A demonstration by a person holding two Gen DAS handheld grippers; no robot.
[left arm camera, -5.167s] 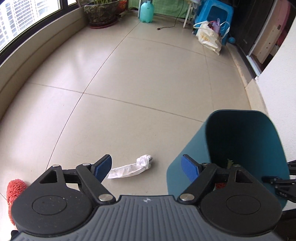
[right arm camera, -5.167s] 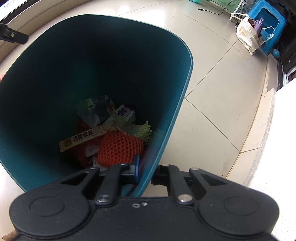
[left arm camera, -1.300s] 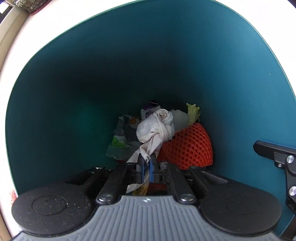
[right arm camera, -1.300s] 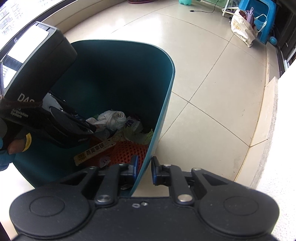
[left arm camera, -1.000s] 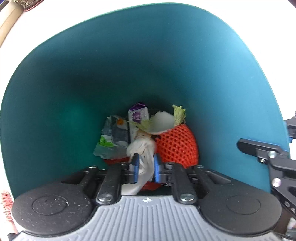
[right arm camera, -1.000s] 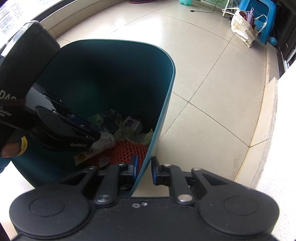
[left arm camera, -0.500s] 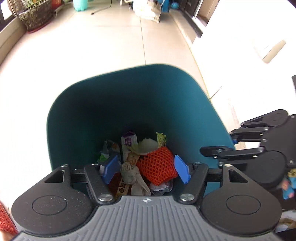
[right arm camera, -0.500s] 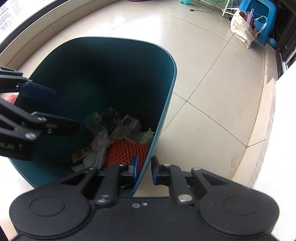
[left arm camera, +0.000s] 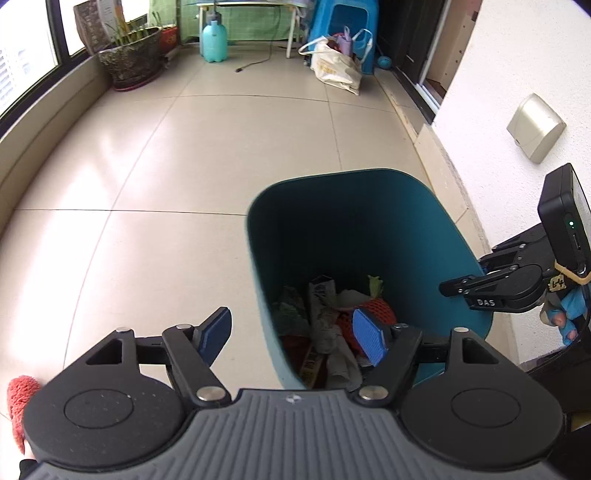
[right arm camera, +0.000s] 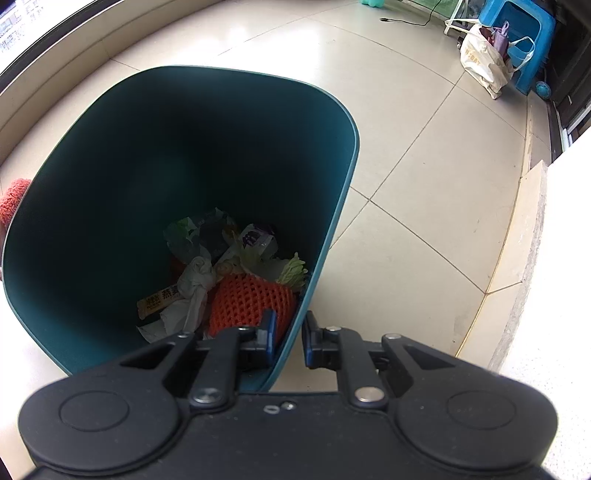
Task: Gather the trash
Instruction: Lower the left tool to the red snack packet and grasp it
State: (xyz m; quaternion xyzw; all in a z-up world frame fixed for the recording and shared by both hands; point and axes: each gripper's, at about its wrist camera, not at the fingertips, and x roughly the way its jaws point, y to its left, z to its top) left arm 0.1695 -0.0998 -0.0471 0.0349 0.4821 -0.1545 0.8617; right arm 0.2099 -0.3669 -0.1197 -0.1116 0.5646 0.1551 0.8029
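Note:
A teal trash bin (left arm camera: 369, 221) stands on the tiled floor by the white wall. Inside lie a crumpled white tissue (right arm camera: 195, 284), an orange foam net (right arm camera: 251, 302), wrappers and green scraps. My left gripper (left arm camera: 291, 338) is open and empty, raised above the bin's near left rim. My right gripper (right arm camera: 289, 338) is shut on the bin's rim (right arm camera: 332, 225), one finger inside and one outside the wall. The right gripper also shows in the left wrist view (left arm camera: 458, 286) at the bin's right rim.
A red fuzzy object (left arm camera: 20, 402) lies on the floor at the left. A plant pot (left arm camera: 129, 61), a teal bottle (left arm camera: 214, 38), a white bag (left arm camera: 336, 66) and a blue stool (left arm camera: 347, 22) stand at the far end. A ledge (left arm camera: 439, 162) runs along the right wall.
My left gripper let go of the white tissue inside the bin, opened wide, and rose up and back out of the bin. My right gripper kept its hold on the rim.

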